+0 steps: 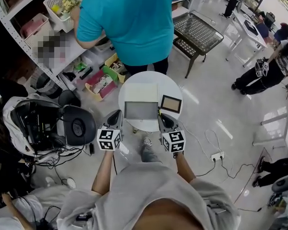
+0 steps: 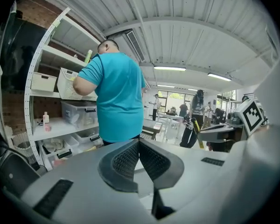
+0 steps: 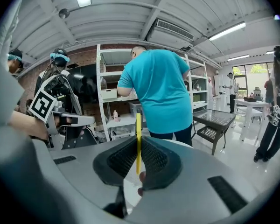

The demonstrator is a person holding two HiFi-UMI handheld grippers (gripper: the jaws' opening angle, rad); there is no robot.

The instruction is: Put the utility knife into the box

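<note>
A thin yellow utility knife (image 3: 138,139) stands upright between the jaws of my right gripper (image 3: 138,143), which is shut on it. In the head view, this gripper (image 1: 162,118) hovers at the near right edge of the round white table (image 1: 170,87), and a bit of yellow knife (image 1: 159,113) shows at its tip. The open box (image 1: 141,110), grey inside with a white flap behind it, lies in the table's middle, just left of that tip. My left gripper (image 1: 116,118) is at the table's near left edge. Its jaws (image 2: 139,143) are shut with nothing between them.
A small dark-framed tray (image 1: 171,103) lies right of the box. A person in a teal shirt (image 1: 134,18) stands right behind the table, facing white shelves (image 1: 62,47) with bins. A black chair (image 1: 78,124) is at left, a mesh metal table (image 1: 198,30) at back right. Cables cross the floor.
</note>
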